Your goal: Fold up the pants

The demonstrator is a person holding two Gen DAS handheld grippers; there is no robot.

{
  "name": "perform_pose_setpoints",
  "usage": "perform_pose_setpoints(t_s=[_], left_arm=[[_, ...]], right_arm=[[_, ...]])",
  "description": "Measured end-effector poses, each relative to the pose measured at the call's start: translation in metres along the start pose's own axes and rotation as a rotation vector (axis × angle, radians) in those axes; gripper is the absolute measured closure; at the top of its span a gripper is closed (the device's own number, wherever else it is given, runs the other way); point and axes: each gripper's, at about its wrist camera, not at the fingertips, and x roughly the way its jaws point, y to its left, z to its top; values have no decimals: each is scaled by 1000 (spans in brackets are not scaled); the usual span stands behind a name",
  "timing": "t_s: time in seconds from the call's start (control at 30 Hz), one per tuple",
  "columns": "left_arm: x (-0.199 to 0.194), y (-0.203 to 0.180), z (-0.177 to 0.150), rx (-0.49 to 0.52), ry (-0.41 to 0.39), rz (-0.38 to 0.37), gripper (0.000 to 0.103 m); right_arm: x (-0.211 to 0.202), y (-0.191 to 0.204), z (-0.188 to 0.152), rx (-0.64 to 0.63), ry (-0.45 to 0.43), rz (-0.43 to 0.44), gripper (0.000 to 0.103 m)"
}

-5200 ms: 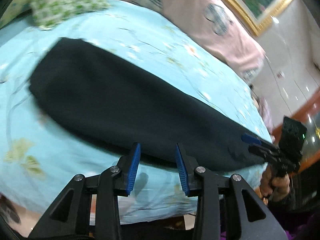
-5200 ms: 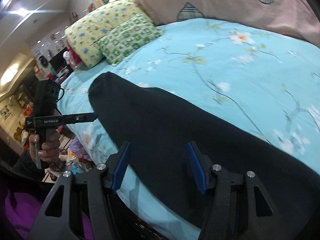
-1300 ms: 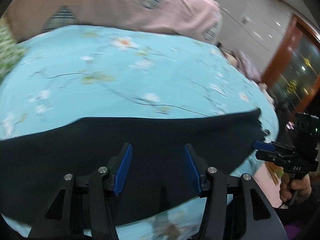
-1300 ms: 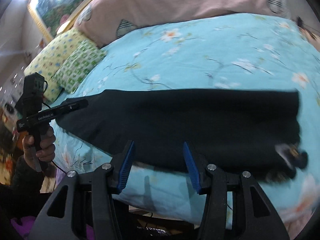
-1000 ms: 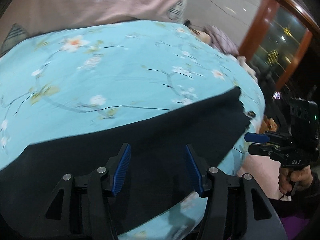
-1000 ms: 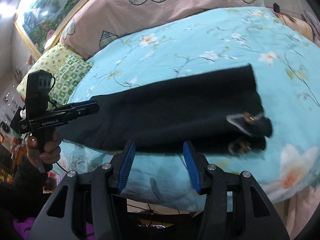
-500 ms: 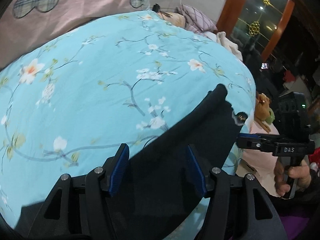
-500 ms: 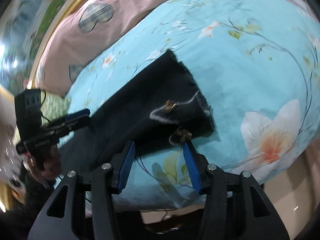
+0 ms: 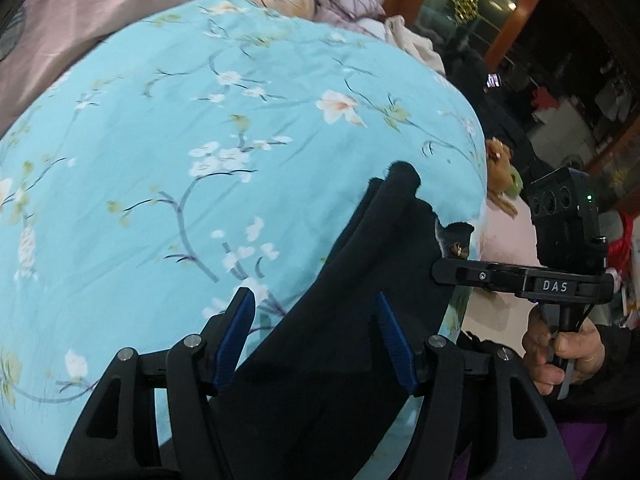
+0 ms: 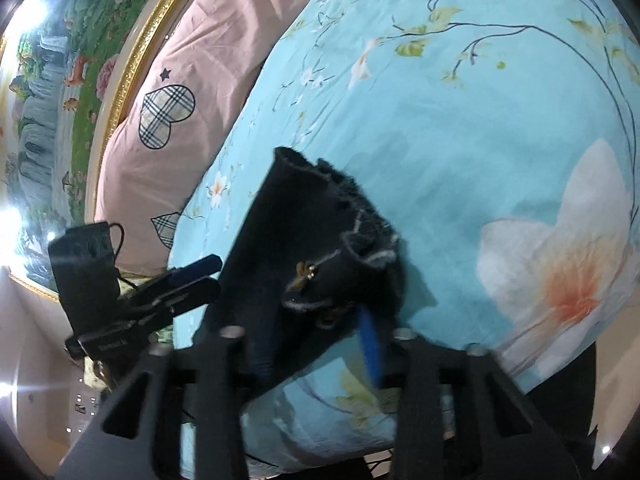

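Note:
Black pants (image 9: 352, 280) lie folded lengthwise on a light blue floral bedspread (image 9: 160, 140), one frayed end with small metal studs (image 10: 308, 270) near the bed's corner. My left gripper (image 9: 316, 332) is open, its blue pads either side of the cloth, just above it. My right gripper (image 10: 320, 344) is open with its fingers straddling the near corner of the frayed end; its left pad is hidden by the cloth. The right gripper also shows in the left wrist view (image 9: 440, 270), tips at the studded corner. The left gripper shows in the right wrist view (image 10: 212, 276).
Pink pillows with plaid hearts (image 10: 168, 116) and a gold-framed painting (image 10: 60, 64) lie at the bed's head. A stuffed toy (image 9: 500, 180) and pink cloth (image 9: 508, 236) sit beyond the bed's corner. The bed edge drops off close below both grippers.
Both grippers have travelled along the pants from the far end to the frayed end. The right gripper has closed in on the studded corner. The pants have not moved.

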Motion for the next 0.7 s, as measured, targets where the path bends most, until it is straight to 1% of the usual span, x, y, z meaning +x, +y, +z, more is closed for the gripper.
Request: perform_pose_setpoints(t_s=[0.03,0.1,0.17,0.3,0.37,0.4,0.47,0.5,0.6,0.63,0.7], left_arm=[[6,-2,3,15,20,-18,40],[15,-4,6,30,46,-40,40],[26,-8,13,51,82,-57,40],[46,-15,25,80,133,-125,40],[60,-17,31,88,173,-167,40],[64,-17,33,91,183,-175,40],[69,-14,37,100,196,-221,39],[69,-11,39,93,197,-239,39],[70,12,44,-4,206,-350,41],[70,15,43,-20,206,-366,43],[70,14,40,1,203,-363,45]], right_arm=[[-2,-2,0,-13,-3,-1,86],[-4,-6,-2,-38,9,3,89],[-8,-11,-6,-58,19,11,89],[-15,-19,-11,-72,24,59,90],[-15,-17,-12,-102,24,57,90],[-15,-16,-11,-118,23,55,90],[-16,-13,-12,-147,21,52,90],[-17,-11,-12,-170,19,48,90],[-18,-13,-12,-194,19,60,90],[-17,-14,-12,-196,20,64,90],[-17,-18,-12,-196,22,76,90]])
